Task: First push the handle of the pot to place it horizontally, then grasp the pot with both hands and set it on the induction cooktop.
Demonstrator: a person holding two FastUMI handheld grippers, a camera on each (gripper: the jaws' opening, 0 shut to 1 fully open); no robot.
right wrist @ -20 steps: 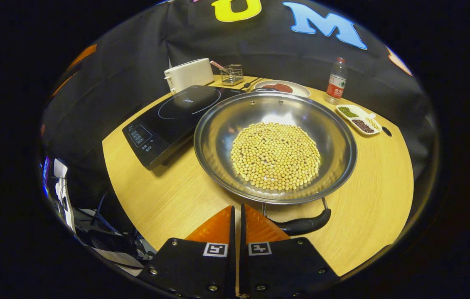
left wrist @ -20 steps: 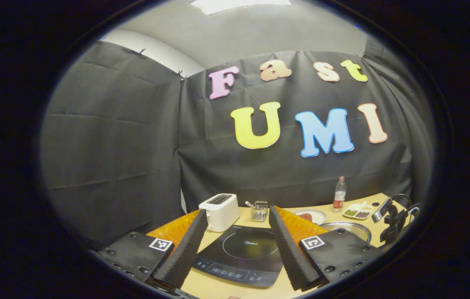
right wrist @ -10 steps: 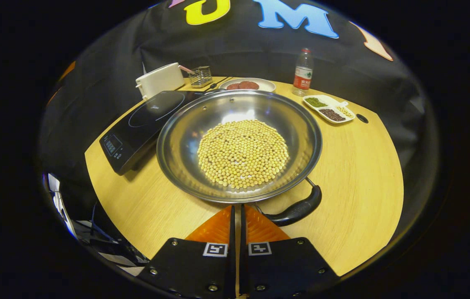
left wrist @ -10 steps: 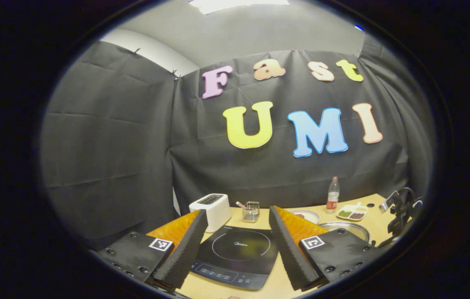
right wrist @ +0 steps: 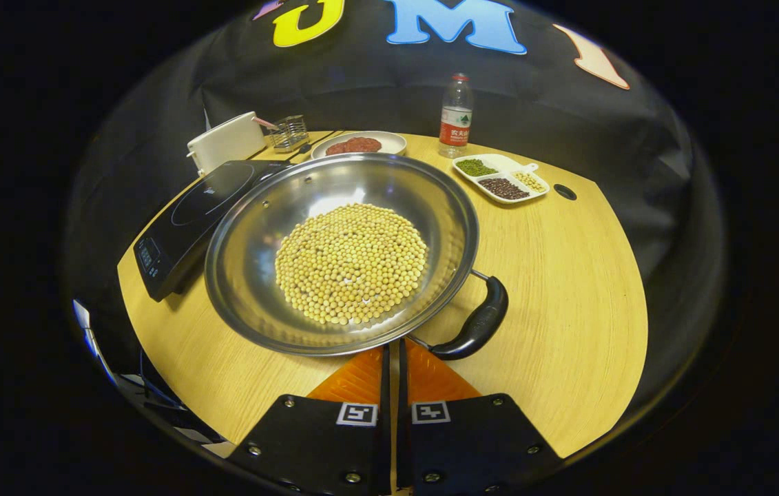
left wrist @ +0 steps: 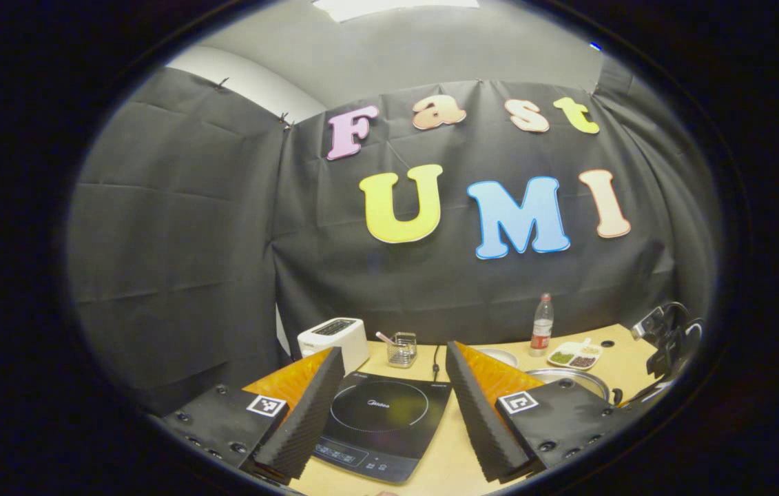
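A wide steel pot [right wrist: 251, 227] holding soybeans [right wrist: 351, 262] sits mid-table in the right gripper view. Its black handle [right wrist: 480, 322] points to the lower right. My right gripper [right wrist: 392, 350] is shut and empty, with its tips against the pot's near rim just left of the handle's end. The black induction cooktop [right wrist: 189, 210] lies left of the pot, touching its rim. In the left gripper view, my left gripper [left wrist: 392, 353] hangs open above the cooktop [left wrist: 379, 413], and the pot's rim [left wrist: 572, 377] peeks out at the right.
At the back of the table stand a white toaster [right wrist: 224, 141], a wire basket [right wrist: 289, 132], a plate of red food [right wrist: 359, 145], a bottle [right wrist: 454, 107] and a divided dish [right wrist: 499, 180]. Bare wood lies right of the pot. A black rig [left wrist: 665, 337] shows at the far right.
The pot has turned: its handle swung from the near side round to the right, with my shut right gripper following at the rim. The left gripper's view drifted, shifting the table leftward.
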